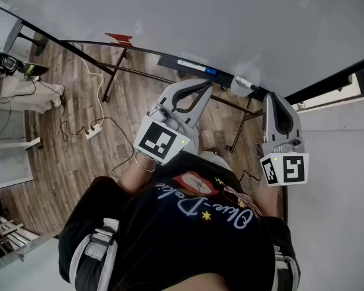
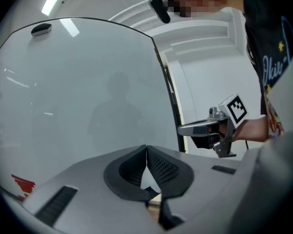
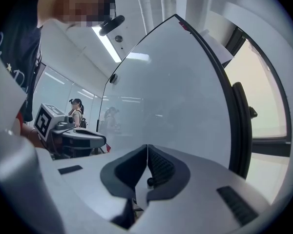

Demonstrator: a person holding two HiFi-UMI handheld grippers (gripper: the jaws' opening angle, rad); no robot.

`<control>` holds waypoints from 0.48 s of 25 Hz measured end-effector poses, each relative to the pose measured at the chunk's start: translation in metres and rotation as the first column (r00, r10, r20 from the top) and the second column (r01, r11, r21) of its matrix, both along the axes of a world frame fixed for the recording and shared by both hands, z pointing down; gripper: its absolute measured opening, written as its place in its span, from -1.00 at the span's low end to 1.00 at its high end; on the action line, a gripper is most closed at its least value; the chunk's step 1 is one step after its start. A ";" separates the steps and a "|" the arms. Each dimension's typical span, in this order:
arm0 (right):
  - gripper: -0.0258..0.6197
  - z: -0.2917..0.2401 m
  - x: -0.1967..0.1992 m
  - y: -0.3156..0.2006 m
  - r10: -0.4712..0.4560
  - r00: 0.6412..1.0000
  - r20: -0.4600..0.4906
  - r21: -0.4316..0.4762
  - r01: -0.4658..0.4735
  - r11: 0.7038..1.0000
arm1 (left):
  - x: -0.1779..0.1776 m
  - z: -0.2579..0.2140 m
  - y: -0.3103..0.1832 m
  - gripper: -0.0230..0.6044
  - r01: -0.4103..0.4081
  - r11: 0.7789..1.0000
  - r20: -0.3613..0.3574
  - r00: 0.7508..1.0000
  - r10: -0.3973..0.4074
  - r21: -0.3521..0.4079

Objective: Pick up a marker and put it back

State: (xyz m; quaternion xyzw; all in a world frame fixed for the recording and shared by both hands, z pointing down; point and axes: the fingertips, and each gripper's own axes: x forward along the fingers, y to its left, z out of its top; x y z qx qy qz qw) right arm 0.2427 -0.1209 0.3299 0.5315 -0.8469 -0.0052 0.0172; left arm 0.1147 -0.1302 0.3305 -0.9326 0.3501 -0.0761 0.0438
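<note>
Both the left gripper (image 2: 146, 151) and right gripper (image 3: 147, 149) are pinched shut on nothing while the marker (image 1: 197, 65) lies on the whiteboard (image 1: 200, 17) tray (image 1: 168, 59) (nearer the left one), so I'd guess poking in closed just knocks it onto the floor (image 1: 79, 102).

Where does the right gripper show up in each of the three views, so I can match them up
Head view: the right gripper is right of centre, pointing up at the whiteboard's lower edge.
Left gripper view: middle right, the right gripper reaches in sideways beside the board's dark frame.
Right gripper view: bottom centre, the right gripper itself, jaws together.
Shared landmark: the whiteboard, which lies behind the gripper in every view.
</note>
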 end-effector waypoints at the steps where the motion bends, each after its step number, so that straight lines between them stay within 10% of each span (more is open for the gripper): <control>1: -0.91 -0.001 0.000 0.002 -0.001 1.000 -0.001 0.000 0.001 1.000 | 0.000 0.000 0.001 -0.92 0.000 1.000 -0.002 1.000 0.000 0.000; 12: -0.92 -0.013 0.005 0.015 0.001 1.000 -0.012 0.016 -0.001 1.000 | 0.006 -0.002 0.008 -0.92 -0.008 1.000 -0.015 1.000 0.008 0.008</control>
